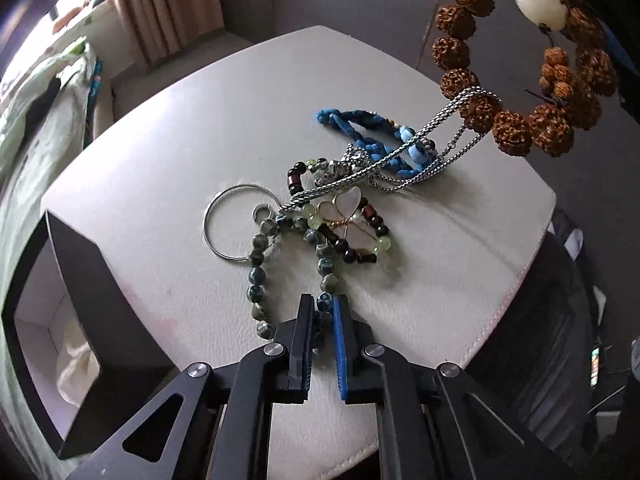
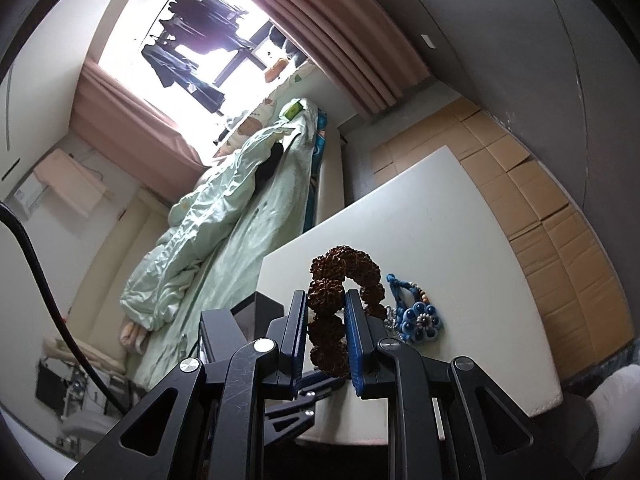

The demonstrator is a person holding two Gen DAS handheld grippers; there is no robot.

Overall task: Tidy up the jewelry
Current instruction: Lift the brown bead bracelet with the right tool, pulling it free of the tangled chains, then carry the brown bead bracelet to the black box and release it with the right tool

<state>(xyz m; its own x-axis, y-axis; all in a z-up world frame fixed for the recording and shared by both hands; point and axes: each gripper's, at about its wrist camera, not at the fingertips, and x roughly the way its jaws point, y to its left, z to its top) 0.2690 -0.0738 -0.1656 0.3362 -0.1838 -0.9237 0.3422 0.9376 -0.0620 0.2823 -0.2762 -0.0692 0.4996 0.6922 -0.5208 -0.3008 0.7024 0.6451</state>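
A tangle of jewelry lies on the white padded table [image 1: 168, 152]. My left gripper [image 1: 323, 304] is shut on a green bead bracelet [image 1: 256, 276] at the table's near side. My right gripper [image 2: 323, 300] is shut on a brown seed bracelet [image 2: 326, 292], held up in the air; it also shows in the left wrist view [image 1: 516, 80] at top right with a white stone [image 1: 540, 4]. A silver chain [image 1: 400, 152] hangs from the seed bracelet down to the pile. A blue braided bracelet [image 1: 376, 140], a clover pendant [image 1: 352, 216] and a metal ring [image 1: 236, 220] lie in the pile.
An open black box [image 1: 92, 320] with a white lining stands at the table's left edge. A bed with a green quilt [image 2: 224, 208] is left of the table. Cardboard [image 2: 540, 208] covers the floor behind the table.
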